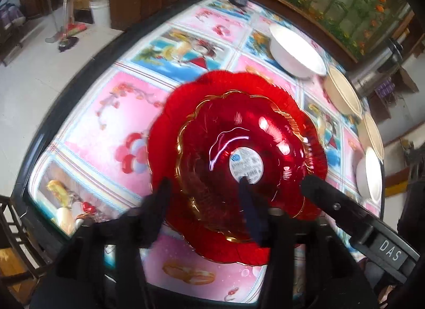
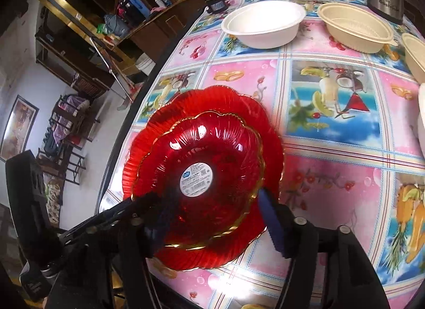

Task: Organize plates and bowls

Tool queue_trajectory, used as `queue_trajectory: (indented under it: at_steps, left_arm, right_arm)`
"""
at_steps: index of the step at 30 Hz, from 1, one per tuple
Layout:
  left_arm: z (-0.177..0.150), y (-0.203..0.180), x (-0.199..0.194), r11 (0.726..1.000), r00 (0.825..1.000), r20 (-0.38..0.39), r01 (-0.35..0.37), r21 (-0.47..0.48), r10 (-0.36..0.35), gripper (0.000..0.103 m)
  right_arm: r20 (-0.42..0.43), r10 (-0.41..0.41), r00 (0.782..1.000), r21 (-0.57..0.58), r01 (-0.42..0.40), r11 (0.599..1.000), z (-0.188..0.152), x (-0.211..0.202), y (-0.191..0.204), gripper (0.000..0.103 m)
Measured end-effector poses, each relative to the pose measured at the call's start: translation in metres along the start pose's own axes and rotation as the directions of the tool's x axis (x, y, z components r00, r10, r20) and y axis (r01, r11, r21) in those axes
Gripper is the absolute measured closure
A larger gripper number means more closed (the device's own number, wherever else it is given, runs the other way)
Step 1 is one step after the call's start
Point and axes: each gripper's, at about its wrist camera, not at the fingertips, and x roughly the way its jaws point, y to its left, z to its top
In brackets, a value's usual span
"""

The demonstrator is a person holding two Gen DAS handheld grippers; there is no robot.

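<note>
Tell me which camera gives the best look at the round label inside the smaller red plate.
The right wrist view: the round label sits whole and sharp in the smaller red plate. In the left wrist view the label is blurred, and a finger of the left hand-held gripper overlaps its lower edge.

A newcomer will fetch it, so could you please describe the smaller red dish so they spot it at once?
Start at the table's bright pink-and-blue cloth. Near its left edge lies a big red plate; the smaller red dish sits on it. Unlike the plain white bowl and cream bowls beyond, it has a gold scalloped rim and a round white sticker.
</note>
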Motion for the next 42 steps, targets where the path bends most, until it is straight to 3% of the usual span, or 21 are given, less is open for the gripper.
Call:
queue_trajectory:
  at_steps: [5, 8, 13, 15, 17, 21, 24, 33, 42]
  left_arm:
    - [-0.003, 0.001, -0.012, 1.000, 0.999, 0.032, -0.004, -0.005, 0.004, 0.046]
    - [-0.004, 0.000, -0.016, 1.000, 0.998, 0.058, -0.018, -0.016, 0.019, 0.038]
    - [-0.003, -0.009, -0.025, 1.000, 0.994, 0.108, 0.001, -0.011, 0.000, 0.038]
    - [-0.004, -0.017, -0.031, 1.000, 0.989, 0.147, 0.000, 0.003, -0.001, 0.036]
    - [-0.005, -0.024, -0.035, 1.000, 0.983, 0.183, 0.003, 0.015, -0.005, 0.025]
    - [-0.008, -0.046, -0.040, 0.998, 0.969, 0.248, 0.001, 0.064, -0.017, 0.024]
    - [-0.011, -0.067, -0.036, 0.993, 0.970, 0.238, 0.027, 0.115, -0.054, 0.022]
    - [-0.021, -0.136, -0.017, 0.964, 0.978, 0.151, 0.107, 0.245, -0.147, 0.022]
    - [-0.025, -0.211, 0.011, 0.932, 0.979, 0.050, 0.172, 0.319, -0.198, 0.022]
  right_arm:
    - [0.019, 0.014, 1.000, 0.012, -0.015, 1.000, -0.002, -0.010, -0.004, 0.036]
    - [0.039, 0.035, 0.999, 0.025, -0.036, 0.999, -0.003, -0.015, -0.008, 0.036]
    - [0.072, 0.071, 0.995, 0.061, -0.075, 0.995, -0.005, -0.024, -0.019, 0.032]
    - [0.097, 0.095, 0.991, 0.079, -0.103, 0.992, -0.006, -0.030, -0.026, 0.032]
    - [0.133, 0.103, 0.986, 0.098, -0.117, 0.988, -0.009, -0.037, -0.033, 0.029]
    - [0.227, 0.084, 0.970, 0.136, -0.117, 0.984, -0.016, -0.058, -0.052, 0.021]
    - [0.266, 0.069, 0.962, 0.141, -0.110, 0.984, -0.020, -0.071, -0.064, 0.016]
    - [0.367, 0.019, 0.930, 0.221, -0.107, 0.969, -0.039, -0.123, -0.128, 0.015]
    - [0.445, -0.058, 0.894, 0.404, -0.143, 0.903, -0.051, -0.171, -0.218, 0.014]
